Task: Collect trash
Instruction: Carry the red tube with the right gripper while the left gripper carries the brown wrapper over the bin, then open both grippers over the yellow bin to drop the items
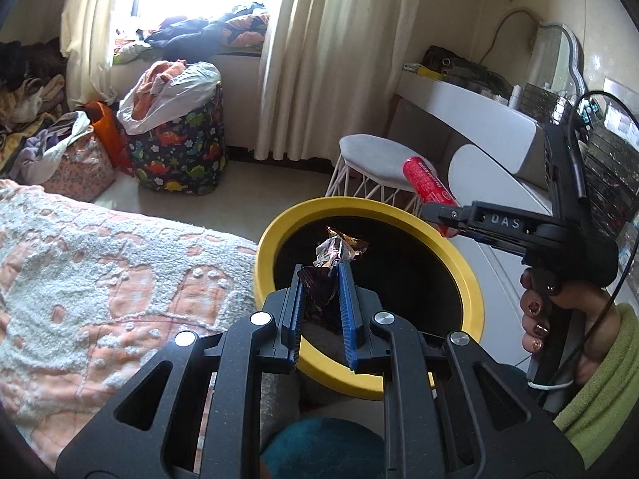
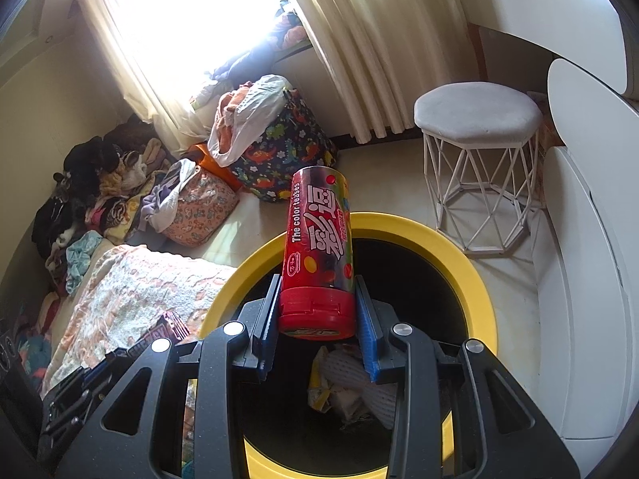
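Observation:
My left gripper [image 1: 321,269] is shut on a crumpled dark foil wrapper [image 1: 335,251], which it holds over the black opening of a yellow-rimmed bin [image 1: 359,204]. To its right, my right gripper [image 1: 439,219] is shut on a red candy tube [image 1: 423,179] above the bin's far rim. In the right wrist view the tube [image 2: 317,231] stands tilted between the blue pads of the right gripper [image 2: 317,281], cap end toward the camera, over the bin [image 2: 459,263]. Paper and foam trash [image 2: 351,391] lies at the bottom of the bin.
A bed with a pink and white blanket [image 1: 100,259] borders the bin on the left. A white wire stool [image 2: 475,119] and a white dresser [image 1: 471,107] stand to the right. Stuffed bags [image 1: 179,151] sit on the floor beyond. A hand in a green sleeve [image 1: 559,319] holds the right gripper.

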Action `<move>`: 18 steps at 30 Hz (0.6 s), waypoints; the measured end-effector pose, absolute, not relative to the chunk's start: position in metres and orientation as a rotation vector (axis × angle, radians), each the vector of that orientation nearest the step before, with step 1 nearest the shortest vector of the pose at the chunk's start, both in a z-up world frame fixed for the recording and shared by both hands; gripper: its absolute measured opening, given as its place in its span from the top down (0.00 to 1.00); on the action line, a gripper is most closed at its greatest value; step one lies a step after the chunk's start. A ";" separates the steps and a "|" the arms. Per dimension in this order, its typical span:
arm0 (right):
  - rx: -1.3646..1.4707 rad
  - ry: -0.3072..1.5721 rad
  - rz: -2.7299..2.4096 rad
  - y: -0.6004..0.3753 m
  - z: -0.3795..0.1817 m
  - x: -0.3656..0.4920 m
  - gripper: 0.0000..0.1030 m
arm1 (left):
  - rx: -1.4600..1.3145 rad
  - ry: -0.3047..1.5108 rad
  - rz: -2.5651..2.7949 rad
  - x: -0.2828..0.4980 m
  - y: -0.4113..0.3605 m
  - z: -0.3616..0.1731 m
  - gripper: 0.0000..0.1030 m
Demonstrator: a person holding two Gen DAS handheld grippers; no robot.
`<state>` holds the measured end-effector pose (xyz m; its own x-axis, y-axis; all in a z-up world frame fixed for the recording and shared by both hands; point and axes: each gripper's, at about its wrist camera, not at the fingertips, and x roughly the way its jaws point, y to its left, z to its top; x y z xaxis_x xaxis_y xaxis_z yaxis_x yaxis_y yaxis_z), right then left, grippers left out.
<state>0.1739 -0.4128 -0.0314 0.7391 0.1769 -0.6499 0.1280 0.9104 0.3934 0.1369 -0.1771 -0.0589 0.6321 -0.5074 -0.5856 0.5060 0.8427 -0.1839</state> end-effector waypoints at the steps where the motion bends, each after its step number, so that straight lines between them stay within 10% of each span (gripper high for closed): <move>1: 0.440 0.751 0.027 -0.414 -0.033 0.174 0.69 | 0.006 0.674 -0.587 0.136 -0.180 -0.061 0.89; 18: 0.450 0.819 0.008 -0.422 -0.047 0.178 0.68 | 0.039 0.787 -0.636 0.146 -0.215 -0.094 0.89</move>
<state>0.1777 -0.4221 -0.0472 0.6884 0.1783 -0.7030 0.1639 0.9060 0.3903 0.1463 -0.2148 -0.0935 0.5301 -0.5188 -0.6707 0.5468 0.8137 -0.1972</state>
